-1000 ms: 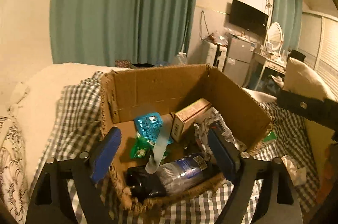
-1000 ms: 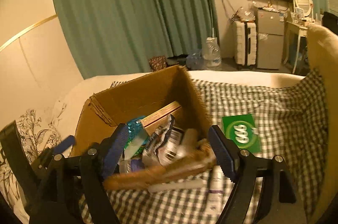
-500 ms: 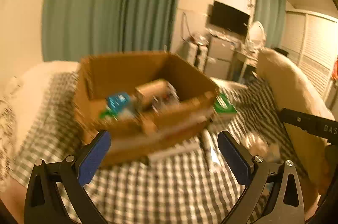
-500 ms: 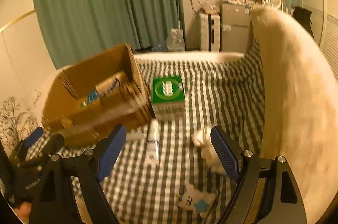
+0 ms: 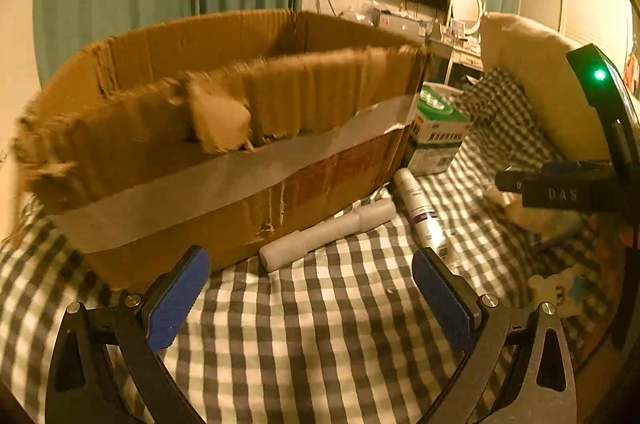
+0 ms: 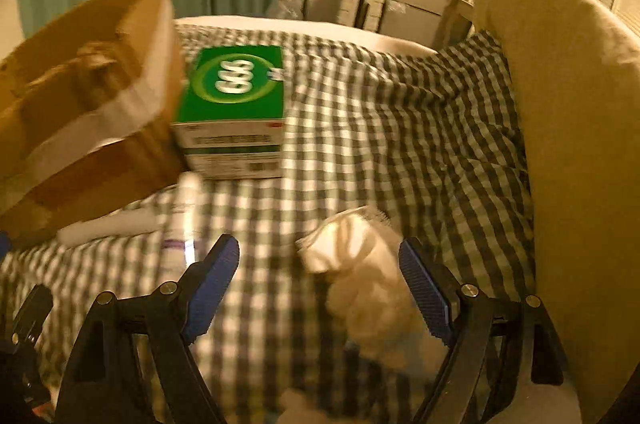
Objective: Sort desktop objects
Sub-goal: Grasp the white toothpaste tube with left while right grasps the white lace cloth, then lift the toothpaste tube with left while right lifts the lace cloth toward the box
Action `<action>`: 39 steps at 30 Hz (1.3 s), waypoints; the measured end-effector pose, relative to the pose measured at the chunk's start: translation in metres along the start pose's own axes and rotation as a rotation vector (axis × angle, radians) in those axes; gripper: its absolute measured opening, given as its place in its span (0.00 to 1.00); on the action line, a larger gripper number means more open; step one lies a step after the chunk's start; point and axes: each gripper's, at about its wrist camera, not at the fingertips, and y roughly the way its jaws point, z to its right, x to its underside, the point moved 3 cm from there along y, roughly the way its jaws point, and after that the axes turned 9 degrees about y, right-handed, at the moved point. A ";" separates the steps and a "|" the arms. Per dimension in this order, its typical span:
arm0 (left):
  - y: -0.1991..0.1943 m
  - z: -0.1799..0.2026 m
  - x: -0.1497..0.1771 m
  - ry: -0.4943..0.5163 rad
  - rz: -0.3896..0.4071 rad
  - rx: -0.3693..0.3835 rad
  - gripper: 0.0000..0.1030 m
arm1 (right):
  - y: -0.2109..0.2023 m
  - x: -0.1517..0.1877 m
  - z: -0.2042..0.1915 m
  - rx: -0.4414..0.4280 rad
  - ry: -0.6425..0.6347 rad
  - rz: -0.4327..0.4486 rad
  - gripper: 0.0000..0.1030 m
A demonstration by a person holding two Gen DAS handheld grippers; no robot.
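Note:
A torn cardboard box [image 5: 240, 128] with a strip of tape stands on the checked bedspread [image 5: 320, 324] and fills the left wrist view. Against its front lie a grey tube [image 5: 328, 234] and a white bottle [image 5: 420, 212]. A green and white carton [image 5: 436, 136] stands at the box's right corner. My left gripper [image 5: 308, 272] is wide open just before the tube, holding nothing. My right gripper [image 6: 320, 248] is open low over a crumpled white tissue [image 6: 360, 264], which lies between its fingers untouched. The right wrist view also holds the carton [image 6: 236, 84], bottle [image 6: 186, 216] and box [image 6: 92, 104].
A large cream pillow [image 6: 580, 104] rises along the right side of the bed. A small flat star-printed item [image 5: 568, 288] lies near the right edge. The right gripper's body [image 5: 560, 188] shows at the right of the left wrist view. Furniture and green curtains stand behind.
Both grippers have come down from above the box's contents to the bedspread in front of and beside it. The left jaws have widened. The tissue now sits between the right fingers.

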 end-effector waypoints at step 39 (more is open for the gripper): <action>0.056 0.095 -0.026 0.020 -0.127 0.121 0.24 | -0.029 0.012 0.023 -0.258 0.134 -0.032 0.10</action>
